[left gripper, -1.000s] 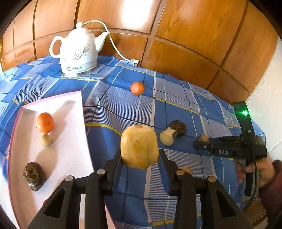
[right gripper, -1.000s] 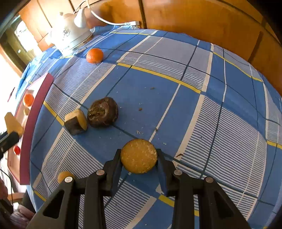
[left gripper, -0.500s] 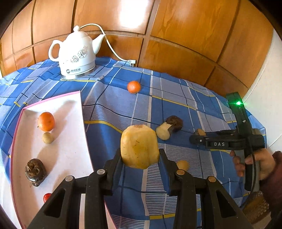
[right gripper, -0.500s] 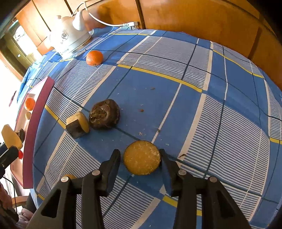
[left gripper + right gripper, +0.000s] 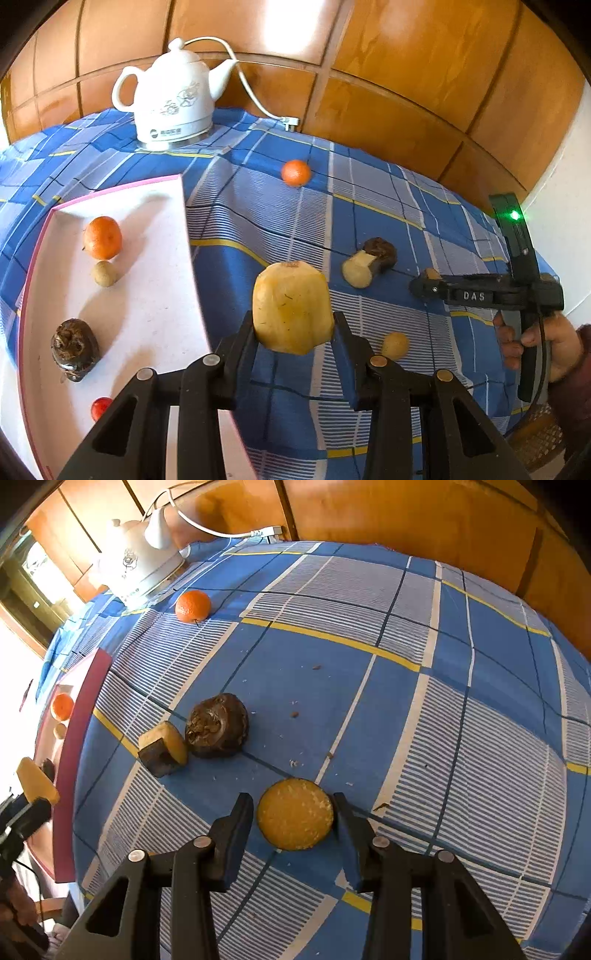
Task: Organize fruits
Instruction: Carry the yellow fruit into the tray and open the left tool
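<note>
Left wrist view: the left hand-held gripper (image 5: 293, 339) clamps a peeled yellow fruit (image 5: 291, 306) clear of the tabletop (image 5: 258, 206), as it did a second ago. Across that second the white tray (image 5: 155, 295) at 9 o'clock and the kettle (image 5: 173, 99) at 11 o'clock have slid a little within the frame, so the carried fruit has drifted only slightly and is not yet over the tray. On the tray lie an orange (image 5: 102, 237), a small tan fruit (image 5: 104, 273), a dark brown fruit (image 5: 75, 344) and a red fruit (image 5: 100, 408) at the near edge. At 3 o'clock a person's hand (image 5: 535, 343) holds the right hand-held gripper (image 5: 417, 286).

Right wrist view: the right hand-held gripper (image 5: 293, 812) brackets a round yellow half-fruit (image 5: 294, 814) resting on the tabletop. Its jaws, wider half a second ago, are closing again; the pads stand at the fruit's sides, and firm contact cannot be confirmed. This reads as a re-grip, with the lift still to come. At 10 o'clock a cut wedge (image 5: 162, 748) touches a dark fruit (image 5: 217, 724); a loose orange (image 5: 192, 606) lies at 11 o'clock.
</note>
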A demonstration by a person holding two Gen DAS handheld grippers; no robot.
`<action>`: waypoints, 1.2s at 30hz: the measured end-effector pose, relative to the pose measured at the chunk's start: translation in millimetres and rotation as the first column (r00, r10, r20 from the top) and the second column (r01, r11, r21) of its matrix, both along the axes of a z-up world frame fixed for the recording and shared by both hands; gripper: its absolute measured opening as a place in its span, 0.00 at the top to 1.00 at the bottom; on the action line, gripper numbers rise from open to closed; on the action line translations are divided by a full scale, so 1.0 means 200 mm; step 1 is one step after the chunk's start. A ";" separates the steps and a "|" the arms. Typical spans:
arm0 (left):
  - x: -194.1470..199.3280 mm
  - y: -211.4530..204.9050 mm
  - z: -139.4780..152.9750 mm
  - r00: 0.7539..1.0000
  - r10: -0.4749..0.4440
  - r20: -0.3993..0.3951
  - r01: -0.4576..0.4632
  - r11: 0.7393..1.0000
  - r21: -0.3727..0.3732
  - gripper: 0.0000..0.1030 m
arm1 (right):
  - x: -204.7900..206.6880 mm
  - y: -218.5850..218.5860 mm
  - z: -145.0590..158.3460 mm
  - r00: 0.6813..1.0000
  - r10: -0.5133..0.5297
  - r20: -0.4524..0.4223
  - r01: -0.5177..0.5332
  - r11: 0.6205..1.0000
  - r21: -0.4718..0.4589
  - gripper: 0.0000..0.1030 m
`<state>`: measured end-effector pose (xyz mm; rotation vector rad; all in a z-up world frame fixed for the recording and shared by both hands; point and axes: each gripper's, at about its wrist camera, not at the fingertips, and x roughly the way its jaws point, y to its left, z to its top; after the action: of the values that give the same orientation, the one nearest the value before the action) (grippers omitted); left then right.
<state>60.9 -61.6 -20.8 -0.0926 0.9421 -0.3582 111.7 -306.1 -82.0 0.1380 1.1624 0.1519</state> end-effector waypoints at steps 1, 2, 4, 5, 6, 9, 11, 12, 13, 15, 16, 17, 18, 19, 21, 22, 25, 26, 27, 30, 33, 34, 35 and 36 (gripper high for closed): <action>0.00 0.02 0.00 1.000 0.008 0.000 -0.008 1.000 -0.006 0.62 | 0.00 0.00 0.00 1.000 0.003 0.001 -0.003 1.000 -0.005 0.64; 0.01 0.05 0.01 1.000 0.021 0.000 -0.021 1.000 -0.014 0.62 | 0.00 0.00 0.00 1.000 0.005 0.003 -0.005 1.000 -0.010 0.64; 0.03 0.13 0.02 0.998 0.056 0.001 -0.056 0.998 -0.026 0.62 | 0.00 0.01 0.00 1.000 0.011 0.005 -0.011 1.000 -0.022 0.64; 0.04 0.19 0.02 0.997 0.080 -0.001 -0.080 0.996 -0.034 0.62 | 0.00 0.01 0.00 1.000 0.014 0.007 -0.014 0.999 -0.029 0.64; 0.05 0.24 0.02 0.995 0.101 -0.003 -0.101 0.994 -0.039 0.62 | 0.00 0.02 0.00 1.000 0.017 0.008 -0.017 0.999 -0.035 0.64; 0.08 0.40 0.01 0.982 0.186 -0.012 -0.187 0.981 -0.052 0.62 | 0.00 0.02 0.00 1.000 0.024 0.010 -0.023 0.999 -0.048 0.64; 0.10 0.52 0.01 0.970 0.243 -0.023 -0.244 0.968 -0.066 0.62 | 0.00 0.03 0.00 0.999 0.030 0.012 -0.030 0.998 -0.060 0.64; 0.11 0.56 0.01 0.965 0.263 -0.024 -0.264 0.962 -0.066 0.62 | -0.01 0.04 0.00 0.999 0.035 0.014 -0.034 0.997 -0.068 0.64; 0.12 0.60 0.00 0.960 0.280 -0.023 -0.281 0.958 -0.062 0.62 | -0.01 0.04 0.00 0.999 0.038 0.015 -0.037 0.997 -0.074 0.64; 0.14 0.67 0.00 0.950 0.312 -0.024 -0.313 0.948 -0.051 0.62 | -0.01 0.05 0.00 0.999 0.042 0.016 -0.040 0.996 -0.081 0.64; 0.16 0.69 -0.01 0.946 0.322 -0.027 -0.323 0.945 -0.049 0.62 | -0.01 0.05 0.00 0.999 0.043 0.016 -0.042 0.996 -0.083 0.64; 0.17 0.71 -0.01 0.945 0.327 -0.030 -0.328 0.944 -0.048 0.62 | -0.01 0.05 0.00 0.999 0.044 0.016 -0.042 0.996 -0.084 0.64; 0.18 0.73 -0.02 0.941 0.337 -0.032 -0.338 0.940 -0.044 0.62 | -0.01 0.05 0.00 0.999 0.045 0.016 -0.043 0.996 -0.084 0.64; 0.20 0.74 -0.03 0.939 0.343 -0.033 -0.344 0.938 -0.039 0.62 | -0.01 0.05 0.00 0.999 0.044 0.016 -0.043 0.996 -0.083 0.64; 0.22 0.77 -0.04 0.936 0.350 -0.037 -0.351 0.936 -0.028 0.62 | -0.01 0.05 0.00 0.999 0.044 0.016 -0.042 0.996 -0.084 0.64; 0.24 0.78 -0.05 0.934 0.356 -0.041 -0.357 0.934 -0.022 0.62 | -0.01 0.05 0.00 0.999 0.044 0.016 -0.043 0.996 -0.084 0.64; 0.28 0.81 -0.07 0.927 0.371 -0.053 -0.372 0.928 -0.014 0.62 | -0.01 0.05 0.00 0.999 0.046 0.017 -0.044 0.995 -0.089 0.64; 0.29 0.82 -0.07 0.926 0.373 -0.051 -0.374 0.927 -0.009 0.62 | 0.00 0.05 0.00 0.999 0.046 0.017 -0.044 0.995 -0.089 0.64; 0.30 0.83 -0.08 0.926 0.374 -0.048 -0.375 0.927 0.000 0.62 | 0.00 0.05 0.00 0.999 0.047 0.016 -0.045 0.995 -0.089 0.64; 0.34 0.84 -0.08 0.926 0.374 -0.045 -0.374 0.927 0.016 0.62 | -0.01 0.06 0.00 0.999 0.048 0.017 -0.046 0.995 -0.093 0.64; 0.37 0.85 -0.09 0.925 0.377 -0.044 -0.376 0.926 0.031 0.62 | -0.01 0.06 0.00 0.999 0.048 0.018 -0.046 0.995 -0.094 0.64; 0.37 0.85 -0.10 0.924 0.379 -0.044 -0.378 0.925 0.035 0.61 | -0.01 0.06 0.00 0.999 0.047 0.018 -0.046 0.995 -0.093 0.64; 0.39 0.85 -0.11 0.924 0.380 -0.047 -0.378 0.925 0.039 0.61 | -0.01 0.06 0.00 0.999 0.048 0.018 -0.046 0.995 -0.093 0.64; 0.39 0.85 -0.12 0.922 0.384 -0.051 -0.382 0.923 0.044 0.61 | -0.01 0.05 0.00 0.999 0.048 0.018 -0.046 0.995 -0.093 0.64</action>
<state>139.7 108.5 -43.9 -0.2548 0.9638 0.0237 110.4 -295.1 -81.3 0.0271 1.1509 0.1403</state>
